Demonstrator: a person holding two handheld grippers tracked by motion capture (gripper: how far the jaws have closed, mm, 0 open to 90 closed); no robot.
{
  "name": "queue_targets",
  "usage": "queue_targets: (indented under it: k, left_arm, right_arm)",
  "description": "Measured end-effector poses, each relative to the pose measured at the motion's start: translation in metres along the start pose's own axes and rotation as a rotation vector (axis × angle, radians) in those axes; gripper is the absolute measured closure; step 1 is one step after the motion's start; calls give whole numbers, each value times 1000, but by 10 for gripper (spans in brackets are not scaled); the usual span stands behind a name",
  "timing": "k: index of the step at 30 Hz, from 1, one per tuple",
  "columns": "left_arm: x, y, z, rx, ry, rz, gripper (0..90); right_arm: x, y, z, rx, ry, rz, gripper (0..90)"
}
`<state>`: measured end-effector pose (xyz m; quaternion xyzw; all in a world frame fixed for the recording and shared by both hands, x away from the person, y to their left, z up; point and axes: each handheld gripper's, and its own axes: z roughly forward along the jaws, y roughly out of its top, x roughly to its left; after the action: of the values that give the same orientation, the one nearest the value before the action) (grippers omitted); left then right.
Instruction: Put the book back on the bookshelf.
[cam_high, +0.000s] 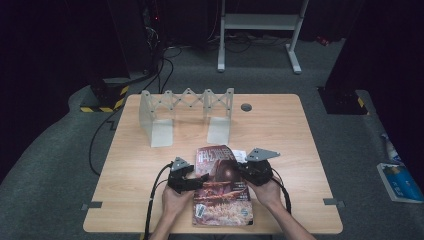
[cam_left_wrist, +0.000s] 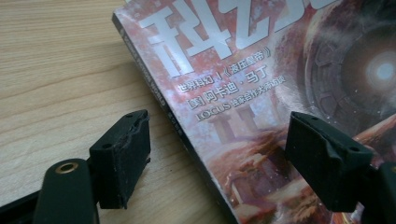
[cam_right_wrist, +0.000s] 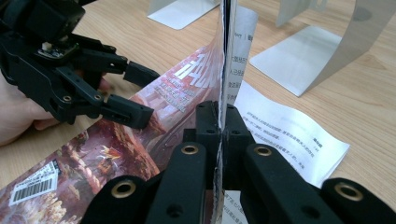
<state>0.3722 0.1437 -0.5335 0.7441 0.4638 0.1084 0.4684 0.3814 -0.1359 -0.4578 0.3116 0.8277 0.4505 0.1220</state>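
Magazine (cam_high: 222, 187) at lower centre of the desk (cam_high: 140, 165). Right gripper (cam_right_wrist: 223, 135) — jaws clenched on the lifted cover edge; left gripper (cam_high: 200, 181) — jaws released, straddling the spine. Opening begun; shelving in the bookend rack (cam_high: 187, 112) apparently remains.

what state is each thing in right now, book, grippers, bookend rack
magazine: flat on the table, front cover lifted at its right edge
front cover: pinched, standing upright
right gripper: shut on the cover
left gripper: open, jaws straddling the spine edge
bookend rack: upright, empty
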Motion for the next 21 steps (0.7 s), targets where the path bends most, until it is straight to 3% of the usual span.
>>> queue_targets:
  k: [13, 21]
  left_arm:
    - [-1, 0, 0, -17, -60, -8, 204]
    - [-1, 0, 0, -20, -73, -7, 198]
  right_arm:
    - [8, 5, -5, -34, 28, -29, 887]
    - [14, 9, -6, -53, 51, -49, 887]
